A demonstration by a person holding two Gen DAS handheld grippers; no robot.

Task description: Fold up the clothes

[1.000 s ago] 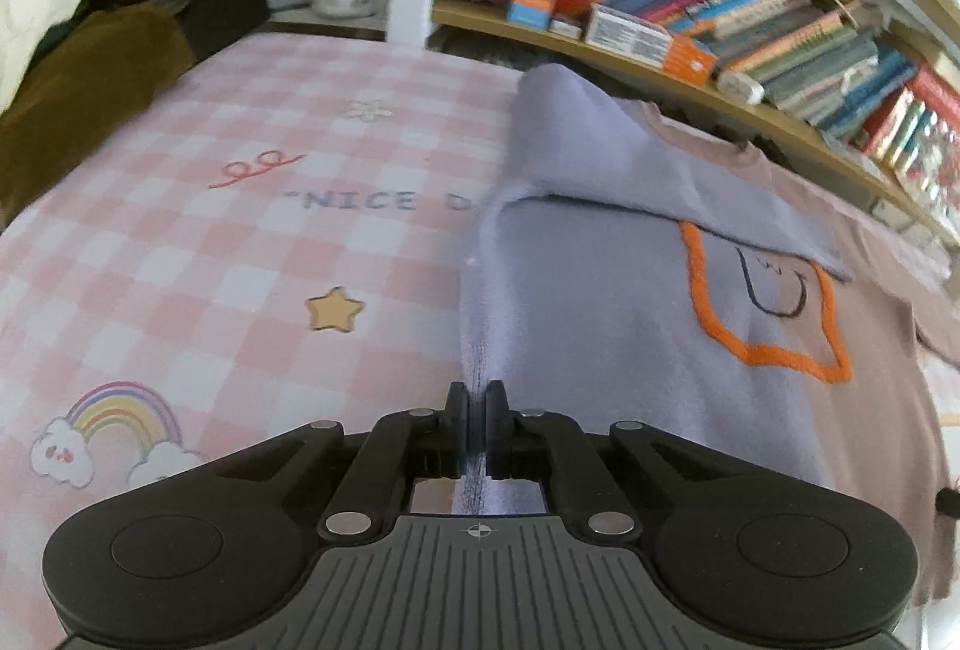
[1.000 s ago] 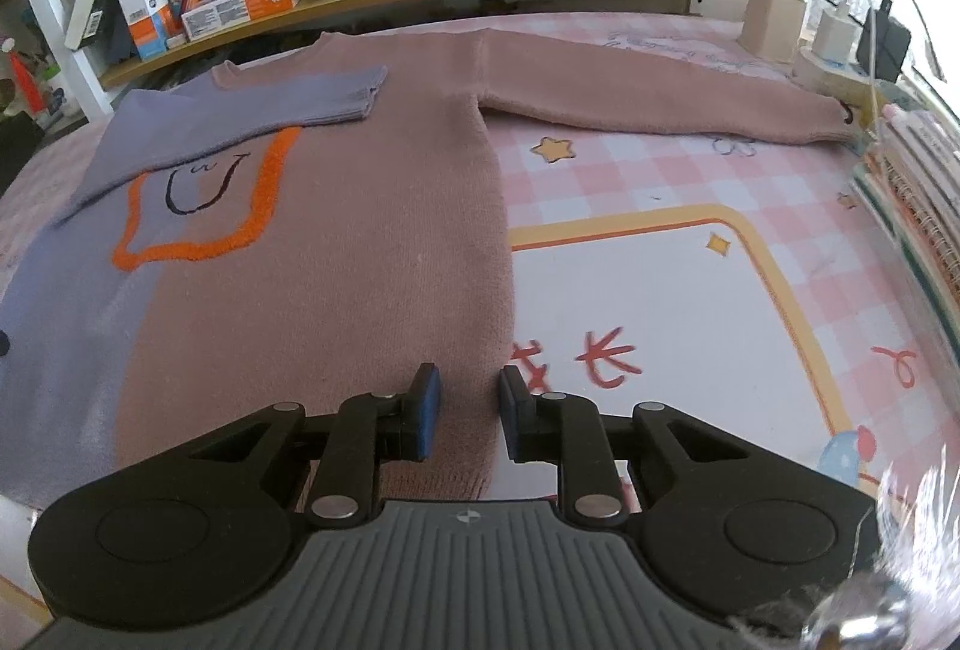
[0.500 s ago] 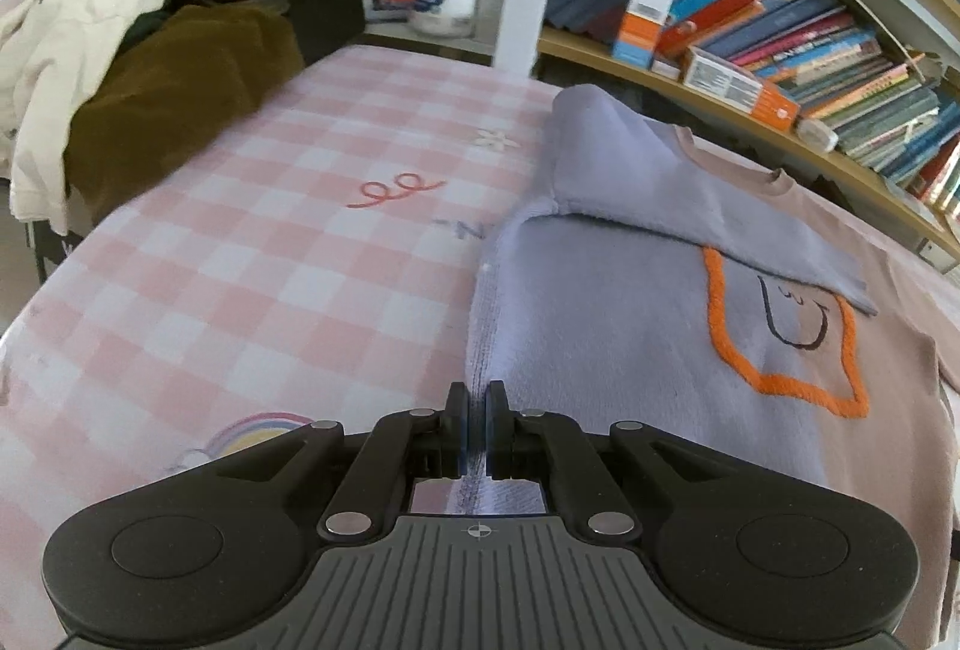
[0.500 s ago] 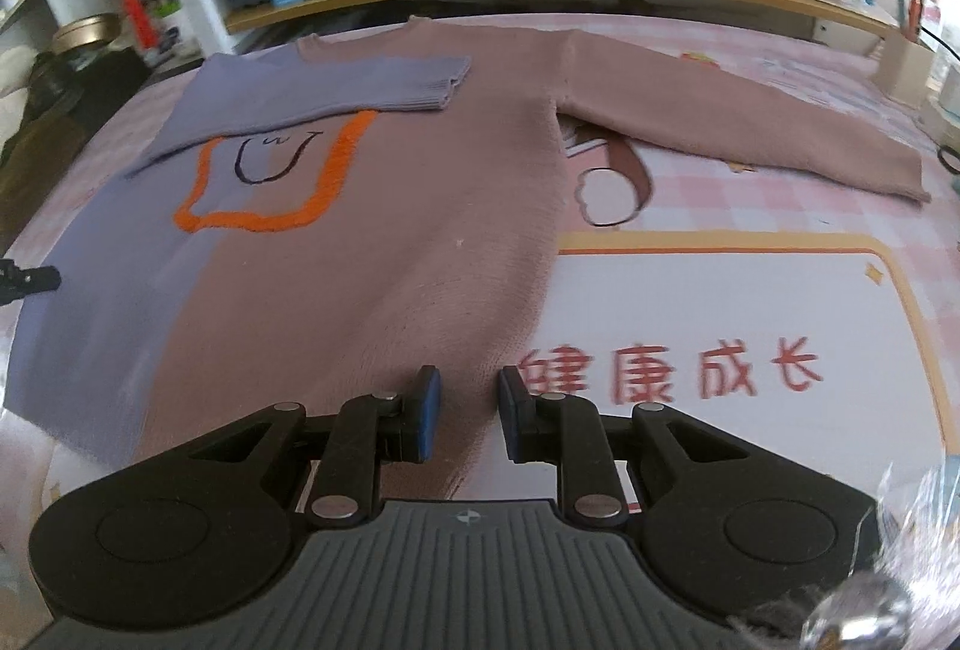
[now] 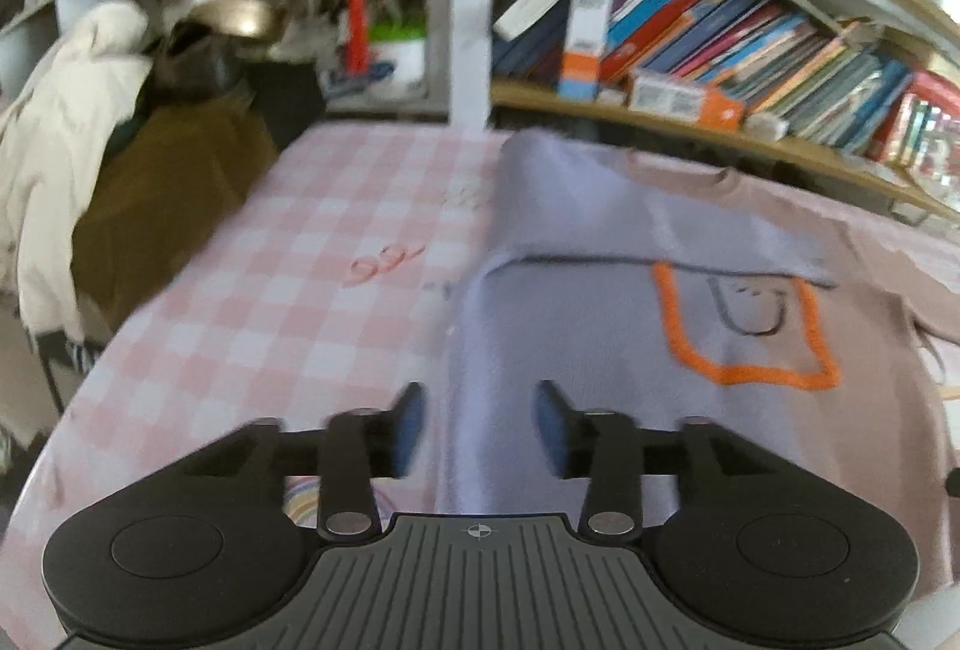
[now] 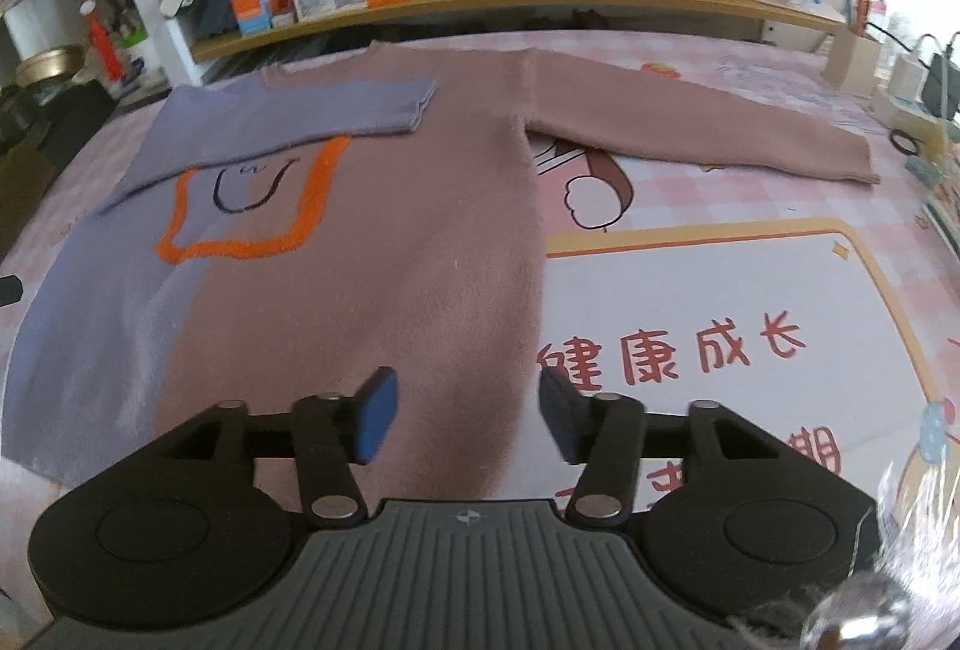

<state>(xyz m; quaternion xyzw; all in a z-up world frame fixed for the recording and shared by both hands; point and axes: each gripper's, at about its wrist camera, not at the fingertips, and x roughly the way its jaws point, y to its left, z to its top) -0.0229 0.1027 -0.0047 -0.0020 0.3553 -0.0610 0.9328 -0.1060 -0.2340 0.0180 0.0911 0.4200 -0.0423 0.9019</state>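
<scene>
My left hand-held gripper [image 5: 479, 419] is spread wide, holding nothing, over the sweater's [image 5: 600, 326] lavender side edge. My right hand-held gripper [image 6: 465, 413] also gapes empty, above the mauve hem. The sweater [image 6: 384, 230] lies flat on the checked worktop [image 6: 720, 302], lavender sleeve [image 6: 288, 119] folded across the chest, mauve sleeve [image 6: 708, 128] stretched out.
</scene>
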